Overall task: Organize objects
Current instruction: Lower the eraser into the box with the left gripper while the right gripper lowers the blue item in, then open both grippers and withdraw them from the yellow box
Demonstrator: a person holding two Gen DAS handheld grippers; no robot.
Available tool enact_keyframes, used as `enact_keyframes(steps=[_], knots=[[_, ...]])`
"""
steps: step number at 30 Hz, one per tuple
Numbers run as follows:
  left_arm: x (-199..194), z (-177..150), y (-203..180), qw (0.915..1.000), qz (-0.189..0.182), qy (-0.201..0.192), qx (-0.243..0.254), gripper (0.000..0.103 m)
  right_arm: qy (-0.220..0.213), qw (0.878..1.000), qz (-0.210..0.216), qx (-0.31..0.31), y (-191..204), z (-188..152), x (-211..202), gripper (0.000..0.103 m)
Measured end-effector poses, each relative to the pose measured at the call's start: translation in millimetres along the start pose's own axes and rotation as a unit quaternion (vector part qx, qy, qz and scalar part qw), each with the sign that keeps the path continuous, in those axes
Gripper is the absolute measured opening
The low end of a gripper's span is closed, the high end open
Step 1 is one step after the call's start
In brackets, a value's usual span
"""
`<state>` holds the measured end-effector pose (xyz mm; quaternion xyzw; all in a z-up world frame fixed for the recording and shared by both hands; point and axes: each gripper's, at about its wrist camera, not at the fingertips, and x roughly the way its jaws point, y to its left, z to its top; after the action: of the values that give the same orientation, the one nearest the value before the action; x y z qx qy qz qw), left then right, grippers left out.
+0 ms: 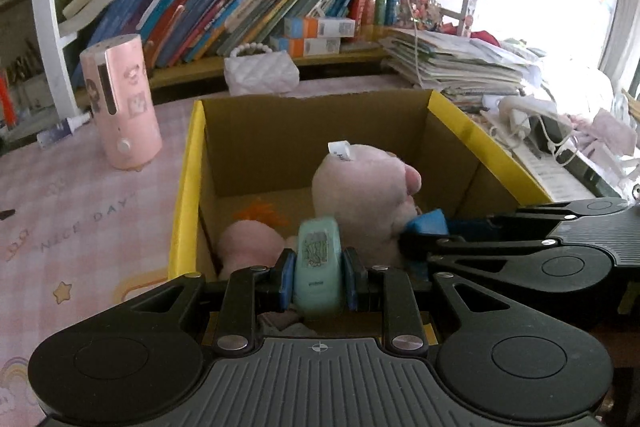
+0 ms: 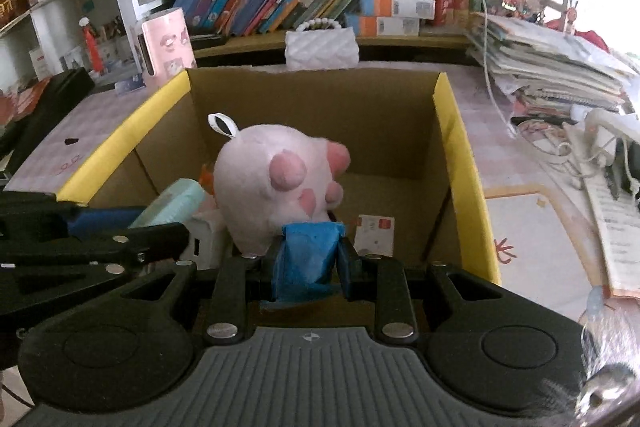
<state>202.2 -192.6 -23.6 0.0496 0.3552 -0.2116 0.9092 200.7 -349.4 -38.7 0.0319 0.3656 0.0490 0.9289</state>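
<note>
Low in the frame, over the open brown cardboard box (image 1: 312, 131), the left gripper (image 1: 318, 277) clamps the upright mint-green plastic case (image 1: 318, 263), while the right gripper (image 2: 306, 259), just beside it, pinches the pink plush paw toy (image 2: 276, 183) above the box floor.

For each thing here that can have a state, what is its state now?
Left tongs: shut on the mint-green plastic case, over the box.
Right tongs: shut on the pink plush paw toy, in the box.
Yellow-edged cardboard box: open.
White quilted purse: upright, behind the box.
</note>
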Motion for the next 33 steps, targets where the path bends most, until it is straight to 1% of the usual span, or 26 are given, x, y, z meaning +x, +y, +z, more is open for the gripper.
enact_keyframes(steps=[7, 10, 12, 13, 16, 17, 18, 21, 22, 26, 33], knots=[[1.7, 0.6, -2.8, 1.0000, 0.006, 0.004, -0.003, 0.024, 0.002, 1.000, 0.002, -0.002, 0.2, 1.4, 1.9, 0.025], [-0.4, 0.3, -4.3, 0.9999, 0.012, 0.002, -0.001, 0.026, 0.003, 1.000, 0.002, -0.002, 0.5, 1.1, 2.1, 0.025], [-4.2, -0.4, -4.7, 0.9999, 0.012, -0.003, -0.001, 0.032, 0.001, 1.000, -0.002, -0.001, 0.6, 0.7, 1.4, 0.025], [-6.7, -0.7, -5.5, 0.9999, 0.011, -0.007, -0.001, 0.033, -0.001, 1.000, -0.002, 0.001, 0.3, 0.5, 0.4, 0.026], [-16.9, -2.5, -7.5, 0.9993, 0.029, -0.025, -0.004, 0.046, -0.008, 1.000, -0.004, 0.006, -0.5, -1.6, -4.3, 0.027], [-20.9, -3.2, -6.5, 0.9989, 0.033, -0.032, -0.008, 0.052, -0.012, 1.000, -0.006, 0.007, -0.7, -2.8, -6.8, 0.028], [-25.8, -4.0, -4.6, 0.9985, 0.035, -0.040, -0.016, 0.055, -0.017, 1.000, -0.007, 0.008, -0.7, -3.8, -9.6, 0.029], [-40.2, -6.0, -0.7, 0.9968, 0.041, -0.060, -0.033, 0.058, -0.035, 0.999, -0.013, 0.007, 2.5, -6.5, -19.6, 0.038], [-44.4, -6.9, -0.2, 0.9962, 0.045, -0.065, -0.035, 0.060, -0.041, 0.999, -0.015, 0.006, 4.1, -7.8, -23.2, 0.039], [-63.3, -13.8, 3.4, 0.9932, 0.061, -0.088, -0.045, 0.077, -0.060, 0.998, -0.023, 0.013, 9.1, -11.5, -35.7, 0.045], [-98.5, -32.3, 15.8, 0.9883, 0.084, -0.117, -0.051, 0.085, -0.087, 0.995, -0.040, 0.019, 29.4, -19.5, -60.1, 0.058]])
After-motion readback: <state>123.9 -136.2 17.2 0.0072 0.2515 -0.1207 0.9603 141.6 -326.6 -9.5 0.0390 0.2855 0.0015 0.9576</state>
